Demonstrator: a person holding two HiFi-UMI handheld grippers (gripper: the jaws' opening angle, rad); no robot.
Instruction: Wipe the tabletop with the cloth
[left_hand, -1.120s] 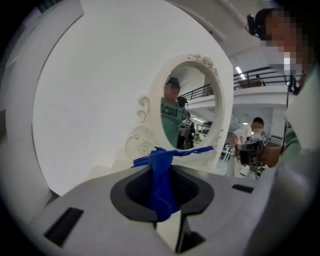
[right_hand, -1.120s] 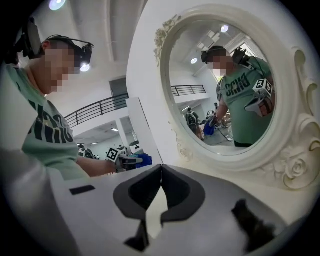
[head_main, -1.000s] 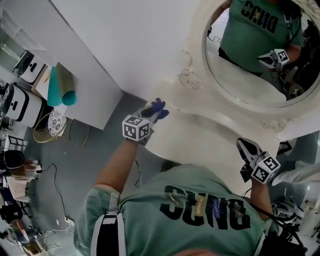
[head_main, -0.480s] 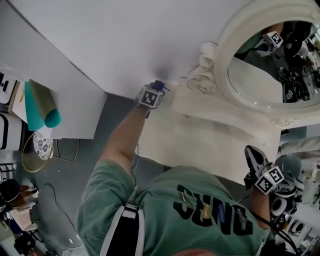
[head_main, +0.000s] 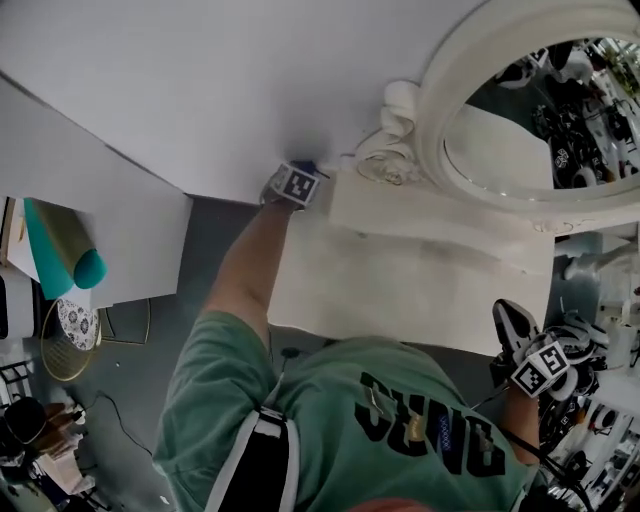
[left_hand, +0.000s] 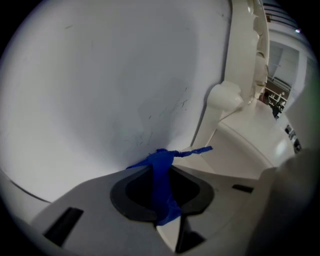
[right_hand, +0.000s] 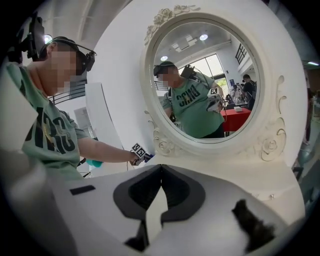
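Observation:
A thin blue cloth (left_hand: 161, 172) is pinched between the jaws of my left gripper (left_hand: 163, 162), its twisted tail (left_hand: 196, 150) reaching toward the cream tabletop (head_main: 400, 285). In the head view my left gripper (head_main: 298, 176) is at the table's far left corner, against the white wall. Only a speck of the blue cloth (head_main: 306, 165) shows there. My right gripper (head_main: 507, 318) hovers by the table's near right edge, shut with nothing in it. The right gripper view looks across the tabletop (right_hand: 227, 172) at the left gripper (right_hand: 139, 151) in the distance.
A big oval mirror (head_main: 530, 130) in a carved cream frame (head_main: 392, 135) stands at the back of the table. On the floor to the left are a teal roll (head_main: 62, 258) and a wicker basket (head_main: 72, 338). Cluttered gear (head_main: 590, 410) lies at the lower right.
My left gripper has carried the cloth away from me, from the table's left edge up to the far corner by the wall. The right gripper has stayed by the near right edge.

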